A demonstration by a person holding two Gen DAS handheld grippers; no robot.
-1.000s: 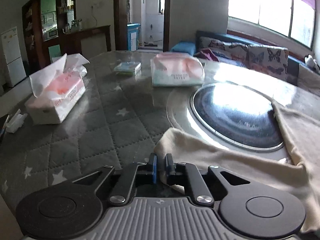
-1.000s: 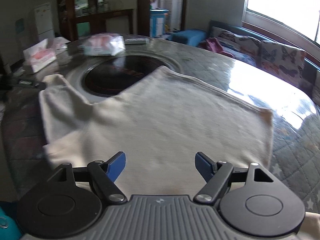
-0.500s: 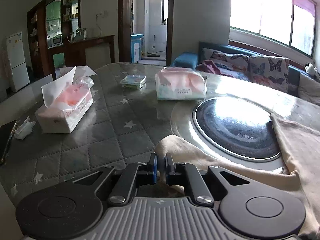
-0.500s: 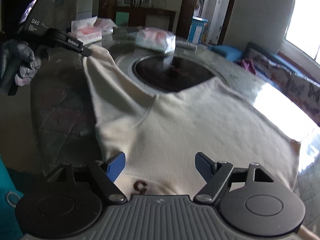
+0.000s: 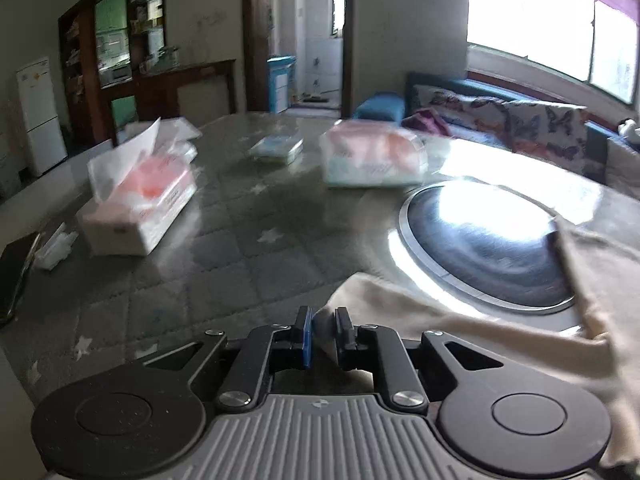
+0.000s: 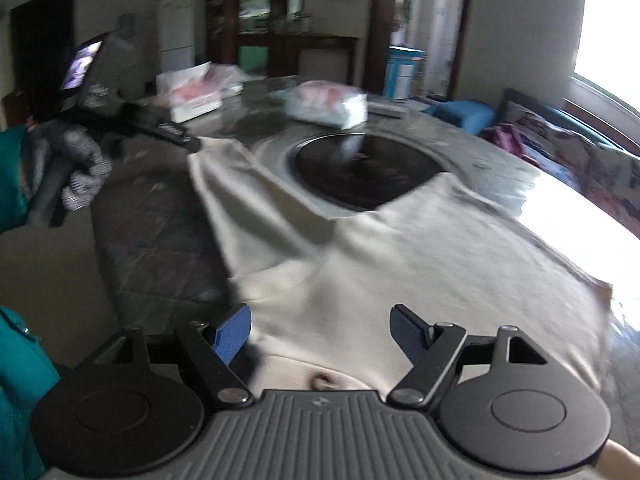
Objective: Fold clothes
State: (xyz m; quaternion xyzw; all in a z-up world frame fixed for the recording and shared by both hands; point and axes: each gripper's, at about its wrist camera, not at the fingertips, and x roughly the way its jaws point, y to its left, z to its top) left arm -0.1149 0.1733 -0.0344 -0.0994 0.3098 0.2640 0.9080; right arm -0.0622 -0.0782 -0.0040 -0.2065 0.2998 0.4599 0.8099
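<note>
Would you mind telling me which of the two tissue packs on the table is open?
The pack on the left in the left wrist view: a tissue sticks up from its top. The other pack, beyond the dark round plate, looks sealed.

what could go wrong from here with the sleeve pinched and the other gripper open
1. The left gripper pinches only the tip of the cream shirt's sleeve; a quick pull might slip it free.
2. The right gripper hangs open over the shirt, holding nothing, so the body may drag or bunch as the sleeve moves.
3. The shirt lies partly over the dark round cooktop; dragging could snag it on the raised rim.
</note>
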